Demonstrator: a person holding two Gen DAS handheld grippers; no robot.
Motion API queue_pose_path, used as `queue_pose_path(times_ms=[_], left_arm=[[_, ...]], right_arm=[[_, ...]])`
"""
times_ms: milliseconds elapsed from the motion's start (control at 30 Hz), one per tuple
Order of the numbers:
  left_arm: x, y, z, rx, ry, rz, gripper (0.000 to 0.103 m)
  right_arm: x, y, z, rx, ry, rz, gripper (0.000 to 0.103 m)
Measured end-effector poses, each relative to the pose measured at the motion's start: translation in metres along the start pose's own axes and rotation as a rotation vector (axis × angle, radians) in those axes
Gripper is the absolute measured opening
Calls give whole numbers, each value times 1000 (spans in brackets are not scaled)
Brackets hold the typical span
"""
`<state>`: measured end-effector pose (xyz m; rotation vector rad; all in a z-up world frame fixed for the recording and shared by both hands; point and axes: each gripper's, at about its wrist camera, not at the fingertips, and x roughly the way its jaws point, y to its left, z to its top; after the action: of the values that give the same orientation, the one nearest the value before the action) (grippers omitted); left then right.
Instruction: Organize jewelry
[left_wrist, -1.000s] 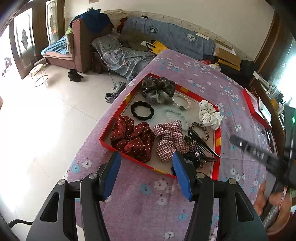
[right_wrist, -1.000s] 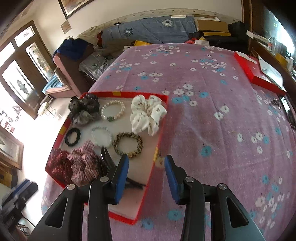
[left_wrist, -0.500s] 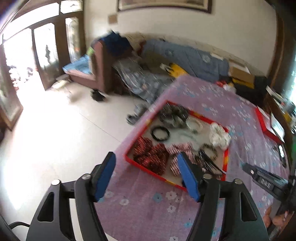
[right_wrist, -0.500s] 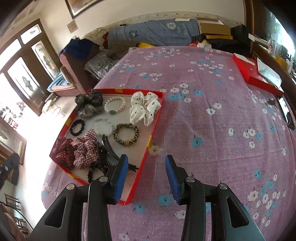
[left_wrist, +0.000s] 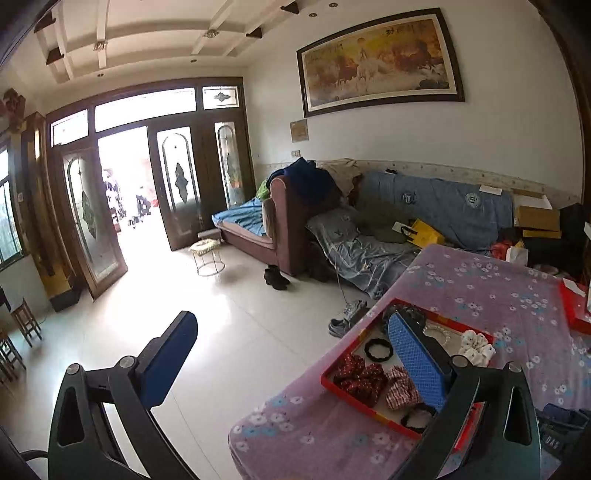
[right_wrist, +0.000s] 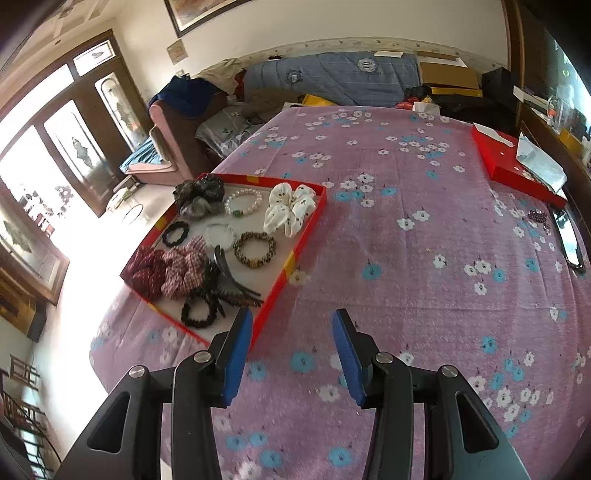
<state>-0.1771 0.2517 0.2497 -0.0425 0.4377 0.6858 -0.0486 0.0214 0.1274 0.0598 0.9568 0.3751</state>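
Note:
A red-rimmed tray (right_wrist: 297, 248) lies on the purple flowered tablecloth, holding a white scrunchie (right_wrist: 289, 209), a pearl bracelet (right_wrist: 243, 201), a brown bead bracelet (right_wrist: 255, 249), red and checked scrunchies (right_wrist: 166, 268), a black hair claw (right_wrist: 225, 280) and black hair ties. My right gripper (right_wrist: 291, 350) is open and empty, above the cloth just right of the tray's near corner. My left gripper (left_wrist: 291, 354) is open and empty, raised off the table's left edge; the tray (left_wrist: 354, 393) shows behind its right finger.
A second red box (right_wrist: 513, 166) with paper lies at the table's far right, next to a dark beaded item (right_wrist: 539, 218) and a phone (right_wrist: 570, 243). Sofas (left_wrist: 436, 210), shoes (left_wrist: 275, 277) and a stool (left_wrist: 207, 254) stand on the floor left of the table.
My left gripper has lifted and swung left, away from the tray, now facing the room and doors. My right gripper has drawn back and up, so the tray looks farther off.

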Motion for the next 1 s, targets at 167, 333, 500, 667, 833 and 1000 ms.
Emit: queue_pose_path(times_ms=[167, 333, 500, 667, 833, 1000], left_arm=[[-3, -2, -11, -19, 75, -46, 103], [0, -22, -36, 34, 179, -55, 103], [4, -39, -60, 63, 279, -79, 103], [5, -53, -82, 102, 350, -84, 103], [1, -64, -95, 143, 380, -90, 103], [0, -74, -102, 170, 403, -115, 103]], right_arm=[[-9, -9, -17, -24, 9, 3, 55], [-12, -15, -33, -54, 35, 0, 55], [-13, -18, -43, -81, 52, 4, 56], [-12, -18, -52, -103, 71, 5, 59], [-12, -14, -56, -129, 74, -12, 60], [-15, -15, -58, -135, 61, -34, 65]])
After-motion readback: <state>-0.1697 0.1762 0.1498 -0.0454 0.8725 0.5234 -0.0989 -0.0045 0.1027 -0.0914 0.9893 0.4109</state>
